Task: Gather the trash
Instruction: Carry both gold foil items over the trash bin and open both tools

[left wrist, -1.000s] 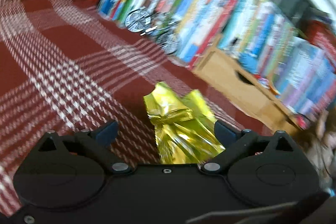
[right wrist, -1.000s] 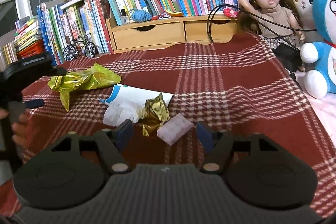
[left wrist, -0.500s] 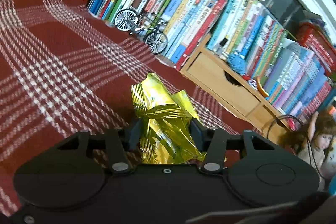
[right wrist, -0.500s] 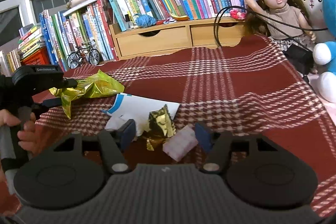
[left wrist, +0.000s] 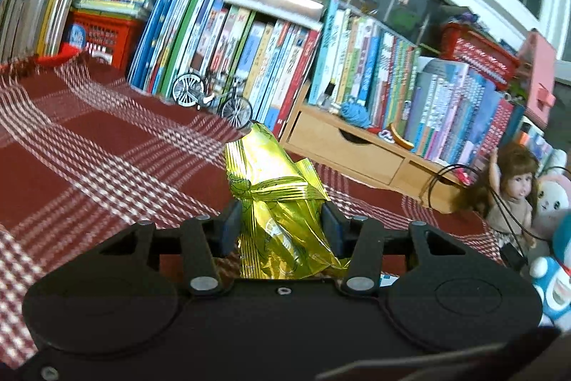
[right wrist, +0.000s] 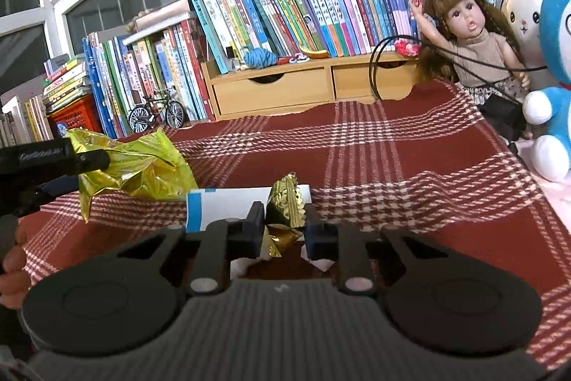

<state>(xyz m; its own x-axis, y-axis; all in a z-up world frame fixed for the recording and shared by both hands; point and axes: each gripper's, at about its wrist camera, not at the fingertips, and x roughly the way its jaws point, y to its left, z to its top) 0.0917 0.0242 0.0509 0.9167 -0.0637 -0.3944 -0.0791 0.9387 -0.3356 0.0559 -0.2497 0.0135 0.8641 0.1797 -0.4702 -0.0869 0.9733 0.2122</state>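
A crumpled yellow-green foil bag (left wrist: 274, 199) is pinched between the fingers of my left gripper (left wrist: 280, 224), held above the red plaid cloth (left wrist: 89, 145). In the right wrist view that bag (right wrist: 135, 166) hangs at the left with the left gripper's black body (right wrist: 39, 159) on it. My right gripper (right wrist: 284, 224) is shut on a small gold foil wrapper (right wrist: 285, 206). A white paper with a blue stripe (right wrist: 228, 206) lies flat behind the wrapper, partly hidden by the fingers. White bits under the right gripper are mostly hidden.
Rows of books (right wrist: 249, 24) and a wooden drawer unit (right wrist: 307, 88) line the far edge, with a toy bicycle (right wrist: 157, 113). A doll (right wrist: 471, 41) and plush toys (right wrist: 553, 77) stand at the right. A black cable (right wrist: 392, 59) loops by the doll. A hand (right wrist: 10, 266) shows at the left.
Both grippers went from open to shut: the left closed on the yellow-green bag and raised it, the right moved forward and closed on the gold wrapper. The pale block is out of sight.
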